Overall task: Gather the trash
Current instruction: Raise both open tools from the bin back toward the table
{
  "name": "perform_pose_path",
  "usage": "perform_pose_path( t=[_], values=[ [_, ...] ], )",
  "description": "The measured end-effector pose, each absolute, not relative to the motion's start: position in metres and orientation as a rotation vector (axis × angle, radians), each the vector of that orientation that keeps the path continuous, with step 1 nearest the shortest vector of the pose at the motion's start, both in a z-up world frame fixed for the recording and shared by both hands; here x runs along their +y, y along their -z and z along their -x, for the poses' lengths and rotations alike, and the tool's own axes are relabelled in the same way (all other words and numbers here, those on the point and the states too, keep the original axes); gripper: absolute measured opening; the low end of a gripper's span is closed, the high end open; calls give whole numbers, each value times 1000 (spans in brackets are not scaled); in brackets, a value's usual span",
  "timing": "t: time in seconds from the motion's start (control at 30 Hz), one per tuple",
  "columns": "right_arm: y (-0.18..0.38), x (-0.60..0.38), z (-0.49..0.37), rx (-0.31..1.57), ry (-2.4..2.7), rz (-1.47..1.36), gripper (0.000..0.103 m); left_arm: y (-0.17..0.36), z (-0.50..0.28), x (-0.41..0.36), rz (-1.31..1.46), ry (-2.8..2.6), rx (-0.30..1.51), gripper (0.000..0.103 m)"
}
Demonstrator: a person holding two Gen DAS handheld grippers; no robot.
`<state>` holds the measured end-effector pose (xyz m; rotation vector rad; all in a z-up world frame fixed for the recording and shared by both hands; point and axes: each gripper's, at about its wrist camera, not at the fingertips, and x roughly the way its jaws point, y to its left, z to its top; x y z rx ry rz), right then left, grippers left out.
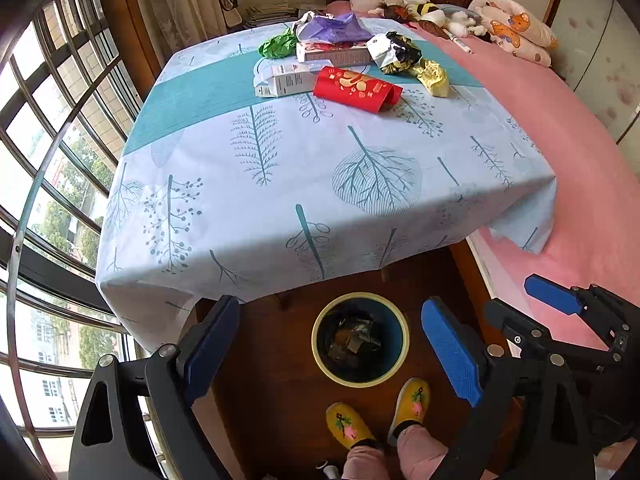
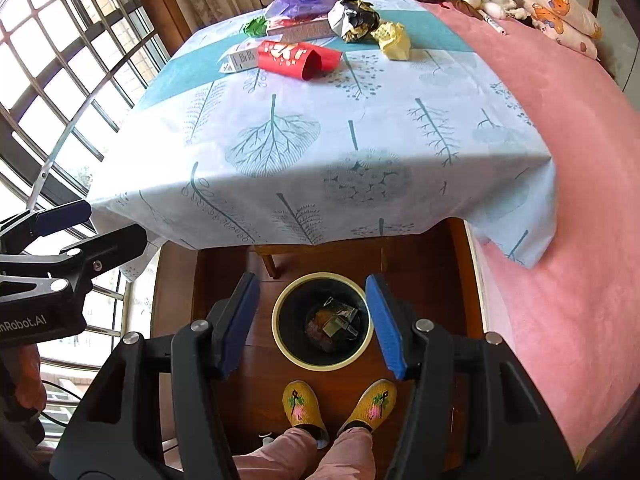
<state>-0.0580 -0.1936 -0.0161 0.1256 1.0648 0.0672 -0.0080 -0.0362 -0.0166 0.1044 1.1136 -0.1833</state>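
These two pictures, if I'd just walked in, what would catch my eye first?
Probably the heap of bright litter at the far end of the table, with the red packet nearest and a crumpled yellow wrapper to its right. Next, the round bin on the floor by the table's near edge, already holding some wrappers. Both open grippers, left and right, hang above it, empty.

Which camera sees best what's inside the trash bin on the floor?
The right wrist view. There the trash bin sits between the open right gripper fingers, and crumpled clear wrapping over something brown shows inside. The left wrist view shows the same bin too, but its contents look darker and harder to make out.
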Motion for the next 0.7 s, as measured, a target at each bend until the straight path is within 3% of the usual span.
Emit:
perform_pose_path(
  t=[0.4, 0.7],
  values=[
    [-61, -206, 44, 924, -14, -101, 52, -58, -16, -27, -78, 202, 996, 93],
    [-85, -225, -6, 888, -1, -55, 52, -70, -63, -30, -22, 215, 1017, 93]
  ],
)
